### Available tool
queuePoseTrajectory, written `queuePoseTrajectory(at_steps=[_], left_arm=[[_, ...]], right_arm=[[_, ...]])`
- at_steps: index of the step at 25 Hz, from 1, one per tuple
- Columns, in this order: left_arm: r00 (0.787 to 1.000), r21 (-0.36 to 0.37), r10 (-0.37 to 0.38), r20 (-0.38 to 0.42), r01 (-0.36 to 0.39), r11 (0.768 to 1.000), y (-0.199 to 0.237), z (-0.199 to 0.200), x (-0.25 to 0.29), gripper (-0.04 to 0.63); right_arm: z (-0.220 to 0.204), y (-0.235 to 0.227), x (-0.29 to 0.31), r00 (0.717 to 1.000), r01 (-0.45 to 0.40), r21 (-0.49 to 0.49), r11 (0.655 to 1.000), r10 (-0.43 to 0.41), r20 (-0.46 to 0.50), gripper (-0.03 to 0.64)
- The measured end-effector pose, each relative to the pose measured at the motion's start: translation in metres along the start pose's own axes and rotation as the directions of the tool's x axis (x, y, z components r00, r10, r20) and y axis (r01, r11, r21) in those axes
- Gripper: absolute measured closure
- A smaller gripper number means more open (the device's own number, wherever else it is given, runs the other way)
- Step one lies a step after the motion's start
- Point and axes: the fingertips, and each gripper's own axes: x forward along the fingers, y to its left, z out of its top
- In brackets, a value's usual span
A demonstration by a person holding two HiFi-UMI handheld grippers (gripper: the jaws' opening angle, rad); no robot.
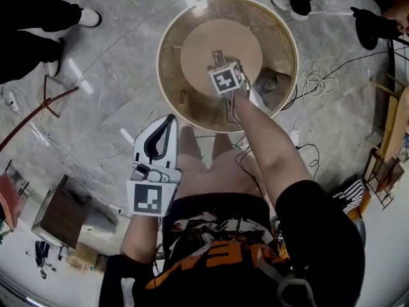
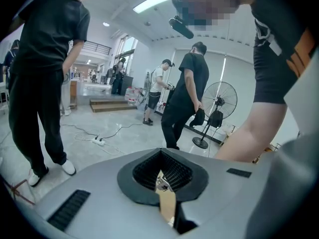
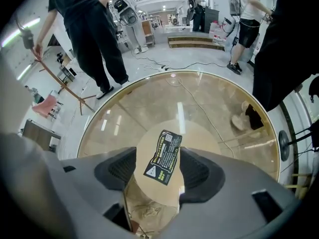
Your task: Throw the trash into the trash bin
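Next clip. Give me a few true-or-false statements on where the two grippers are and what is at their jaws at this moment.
1. The right gripper hangs over a round glass table. True.
2. A black printed label lies between its jaws. True.
3. Those jaws are shut tight together. False: they stand apart, one on each side of the label.
4. The left gripper is over the table too. False: it is off the table, by the person's thighs.
5. Nobody else is nearby. False: bystanders stand around.

Shirt: black short-sleeved T-shirt (image 1: 319, 235), orange-and-white lettering.
Left hand-held gripper (image 1: 169, 121): pale grey, square-marker cube (image 1: 148, 198).
Right hand-held gripper (image 3: 158, 161): grey, black ribbed pads.
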Motion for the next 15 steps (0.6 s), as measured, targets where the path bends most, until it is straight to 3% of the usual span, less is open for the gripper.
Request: queuePoseTrajectory(at_steps=[5,9,10,11,15], left_arm=[[1.000,-0.011,0.000,-0.018,-0.001,1.000,0.014,-0.005,0.002,0.572],[0.999,0.005,-0.011,-0.031,0.011,1.000,0.017,-0.004,-0.001,0.572],[0.999,0.007,-0.014,-0.031,0.014,1.000,0.016,-0.003,-0.001,0.572],[0.999,0.009,-0.016,-0.032,0.017,1.000,0.013,-0.003,0.000,0.572],[0.999,0.023,-0.041,-0.036,0.042,0.999,-0.004,-0.001,0.005,0.572]], right_arm=[[-0.012,-0.003,0.025,0.996,0.033,0.010,0.999,-0.033,-0.080,0.347],[-0.015,-0.005,0.024,0.991,0.089,-0.044,0.995,-0.092,-0.092,0.439],[-0.016,-0.005,0.023,0.991,0.093,-0.058,0.994,-0.098,-0.096,0.540],[-0.017,-0.007,0.021,0.990,0.094,-0.063,0.994,-0.100,-0.097,0.568],[-0.027,-0.025,0.002,0.995,0.089,-0.014,0.996,-0.090,-0.043,0.583]])
